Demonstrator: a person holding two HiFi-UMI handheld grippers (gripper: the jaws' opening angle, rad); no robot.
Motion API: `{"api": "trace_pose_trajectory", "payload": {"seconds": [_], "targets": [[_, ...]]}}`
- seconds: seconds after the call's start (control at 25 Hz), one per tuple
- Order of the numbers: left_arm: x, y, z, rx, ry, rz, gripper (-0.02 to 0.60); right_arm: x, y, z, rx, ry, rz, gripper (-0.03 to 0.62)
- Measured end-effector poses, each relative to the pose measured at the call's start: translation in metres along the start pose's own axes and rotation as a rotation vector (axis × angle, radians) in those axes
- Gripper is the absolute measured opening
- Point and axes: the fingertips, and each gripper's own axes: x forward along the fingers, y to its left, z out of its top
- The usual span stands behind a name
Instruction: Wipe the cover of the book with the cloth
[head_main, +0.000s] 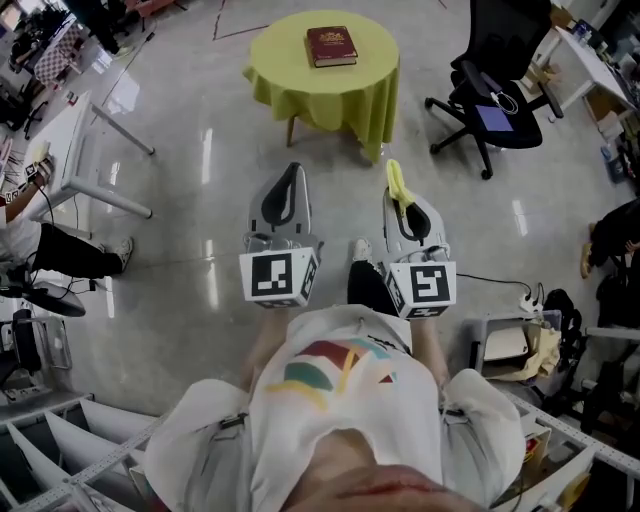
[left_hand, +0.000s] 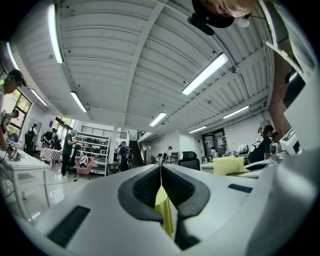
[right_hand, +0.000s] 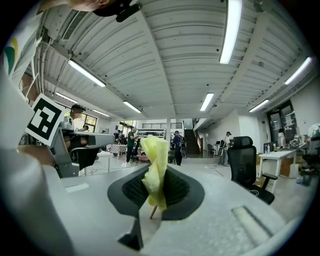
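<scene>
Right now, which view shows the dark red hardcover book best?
Head view: the dark red hardcover book lies flat on the round table draped in yellow-green fabric, its whole cover in sight. Neither the left nor the right gripper view shows it.

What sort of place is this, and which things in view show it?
Probably an open-plan office or lab workspace: a black office chair beside a white desk, a polished floor, and long strip lights overhead.
</scene>
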Motion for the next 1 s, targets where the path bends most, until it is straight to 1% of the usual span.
{"api": "trace_pose_trajectory", "payload": {"seconds": [0.2,0.4,0.52,0.64,0.76,0.84,1.0], "targets": [[0.032,0.012,-0.016,0.014,0.011,0.015,0.018,0.041,-0.024,-0.013,0.021,-0.005,0.013,0.031],[0.085,0.047,-0.043,0.013,0.033,0.07,0.018,0.112,-0.045,-0.026,0.027,-0.003,0.059,0.032],[0.138,0.08,-0.051,0.014,0.039,0.118,0.018,0.175,-0.069,-0.026,0.03,-0.005,0.078,0.032],[0.202,0.112,-0.049,0.014,0.042,0.161,0.018,0.246,-0.097,-0.017,0.02,-0.011,0.107,0.031],[0.273,0.127,-0.041,0.038,0.029,0.164,0.018,0.317,-0.129,-0.008,0.004,0.005,0.134,0.031],[0.312,0.138,-0.039,0.036,0.021,0.172,0.018,0.357,-0.145,-0.004,-0.003,0.017,0.151,0.032],[0.371,0.16,-0.054,0.005,0.067,0.186,0.018,0.417,-0.168,-0.004,0.005,0.051,0.177,0.032]]}}
